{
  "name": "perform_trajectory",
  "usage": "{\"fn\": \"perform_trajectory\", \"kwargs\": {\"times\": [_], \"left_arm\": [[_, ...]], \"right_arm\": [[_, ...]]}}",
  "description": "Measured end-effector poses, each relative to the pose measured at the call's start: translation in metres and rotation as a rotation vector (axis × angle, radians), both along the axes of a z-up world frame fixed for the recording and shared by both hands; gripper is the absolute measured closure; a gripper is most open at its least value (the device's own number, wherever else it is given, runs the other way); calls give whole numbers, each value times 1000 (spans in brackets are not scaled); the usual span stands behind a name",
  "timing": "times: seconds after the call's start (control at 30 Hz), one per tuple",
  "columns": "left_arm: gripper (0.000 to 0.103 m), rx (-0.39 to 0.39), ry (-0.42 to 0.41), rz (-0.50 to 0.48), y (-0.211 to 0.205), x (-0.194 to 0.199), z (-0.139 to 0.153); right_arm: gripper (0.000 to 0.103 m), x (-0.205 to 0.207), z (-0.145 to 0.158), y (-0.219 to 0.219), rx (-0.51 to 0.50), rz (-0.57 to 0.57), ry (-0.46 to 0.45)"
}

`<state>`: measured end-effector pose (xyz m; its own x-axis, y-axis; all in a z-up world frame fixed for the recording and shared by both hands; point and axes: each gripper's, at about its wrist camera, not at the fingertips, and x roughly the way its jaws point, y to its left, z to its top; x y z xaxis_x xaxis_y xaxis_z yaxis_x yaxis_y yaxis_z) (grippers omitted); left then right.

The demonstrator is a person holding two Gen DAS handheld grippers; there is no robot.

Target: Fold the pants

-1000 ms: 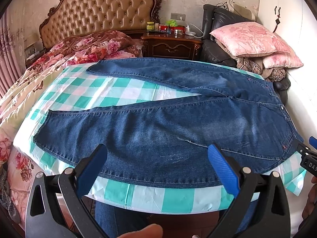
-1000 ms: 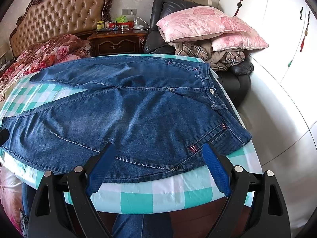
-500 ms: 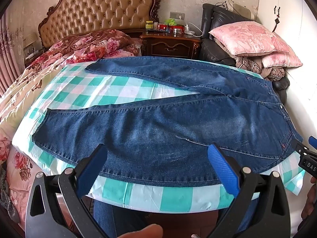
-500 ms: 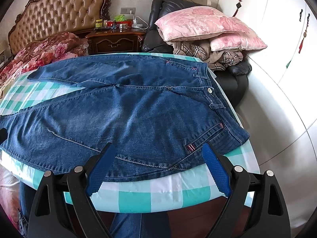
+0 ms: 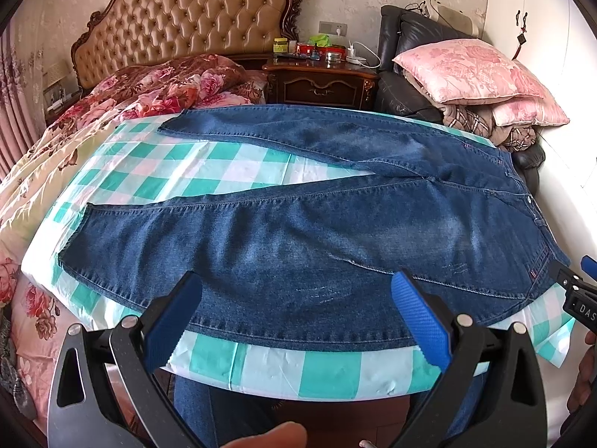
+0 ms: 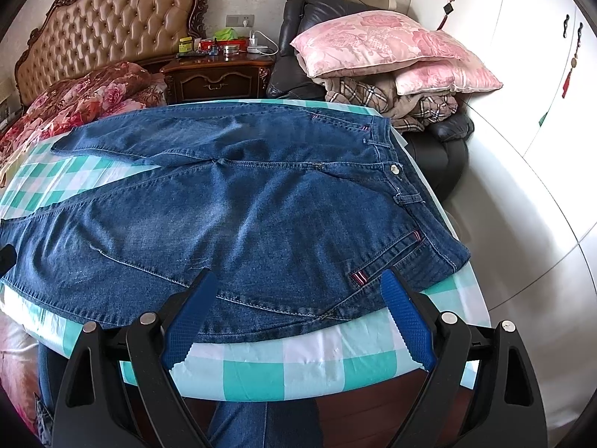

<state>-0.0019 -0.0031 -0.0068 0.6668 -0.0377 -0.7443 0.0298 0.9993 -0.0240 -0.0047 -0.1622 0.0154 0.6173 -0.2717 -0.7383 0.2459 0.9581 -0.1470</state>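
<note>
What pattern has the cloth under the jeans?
Teal-and-white checks on the thin table cloth, clearest in the left wrist view.

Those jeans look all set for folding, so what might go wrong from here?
The jeans spread nearly to the near edge of the checked cloth, so a tug might drag them off the table. The loose cloth may bunch or get pinched along with the denim. Both the left gripper and right gripper are open and holding nothing, so one leg could get grabbed unevenly.

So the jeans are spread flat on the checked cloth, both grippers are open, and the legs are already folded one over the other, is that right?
Not quite: the legs are not folded over each other. The left wrist view shows the jeans with legs apart, checked cloth showing between them. The rest holds: left gripper and right gripper are open.
</note>
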Motion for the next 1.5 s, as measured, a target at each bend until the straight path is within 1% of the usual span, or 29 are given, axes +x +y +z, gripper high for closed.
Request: {"fn": "perform_trajectory", "kwargs": {"times": [0.93,1.0,1.07,1.13,1.2,1.23,1.27,1.3,1.37,1.4,1.47,1.5], "left_arm": [[1,1,1,-1,-1,0,-1],[1,4,5,-5,-3,1,-3],[1,-2,11,-16,-6,2,-7],[1,-27,19,-34,-5,5,-14],[1,-60,28,-53,-4,11,-20],[1,-90,31,-64,-1,15,-22],[1,-109,28,-68,2,19,-24],[1,-121,20,-68,4,22,-25],[1,-138,16,-63,7,29,-29],[1,-148,27,-63,7,34,-35],[1,-155,45,-63,9,41,-42],[1,-152,49,-61,11,44,-44]], "right_arm": [[17,0,-3,-2,8,-1,1],[17,2,-5,-5,29,7,6],[17,9,-5,-19,92,16,17],[17,25,1,-42,134,7,17],[17,57,12,-79,188,-4,1],[17,82,15,-108,186,-49,9],[17,107,16,-133,162,-100,14],[17,129,17,-154,155,-128,13],[17,179,11,-193,183,-132,39],[17,215,1,-219,196,-154,78],[17,252,-11,-244,194,-173,112],[19,276,-19,-257,173,-182,131]]}}
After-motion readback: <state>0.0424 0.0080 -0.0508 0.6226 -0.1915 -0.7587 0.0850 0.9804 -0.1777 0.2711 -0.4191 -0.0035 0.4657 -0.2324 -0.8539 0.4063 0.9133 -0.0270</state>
